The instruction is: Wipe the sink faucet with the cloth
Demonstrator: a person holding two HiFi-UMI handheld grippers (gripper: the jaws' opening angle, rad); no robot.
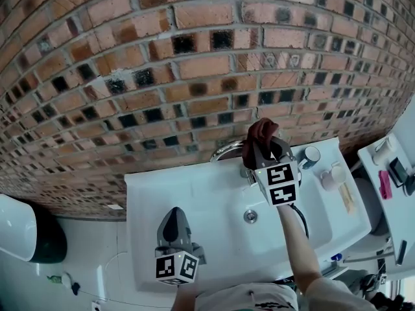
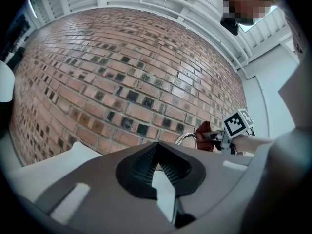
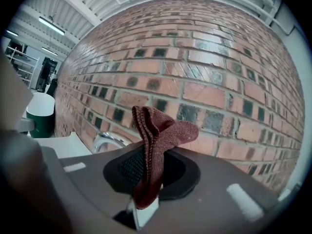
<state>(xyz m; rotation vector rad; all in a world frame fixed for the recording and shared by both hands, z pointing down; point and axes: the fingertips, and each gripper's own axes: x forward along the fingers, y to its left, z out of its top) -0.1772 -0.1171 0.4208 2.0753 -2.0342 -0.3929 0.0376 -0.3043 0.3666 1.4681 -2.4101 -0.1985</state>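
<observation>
In the head view my right gripper (image 1: 264, 150) is shut on a dark red cloth (image 1: 260, 133), which bunches up above the jaws. It sits right over the chrome faucet (image 1: 228, 150) at the back rim of the white sink (image 1: 194, 193), close to the brick wall. The right gripper view shows the cloth (image 3: 157, 139) pinched in the right gripper (image 3: 146, 182), with the faucet's curved spout (image 3: 108, 140) just left of it. My left gripper (image 1: 174, 214) hangs over the basin's front left, jaws together and holding nothing. Its own view looks past the left gripper (image 2: 157, 165) toward the faucet (image 2: 187, 138) and cloth (image 2: 204, 131).
The drain (image 1: 250, 216) lies in the basin below the faucet. A cup (image 1: 312, 155) and small toiletries (image 1: 333, 175) stand on the sink's right ledge. A white-lidded dark bin (image 1: 26, 229) is on the floor at left, and a shelf with items (image 1: 392, 170) at right.
</observation>
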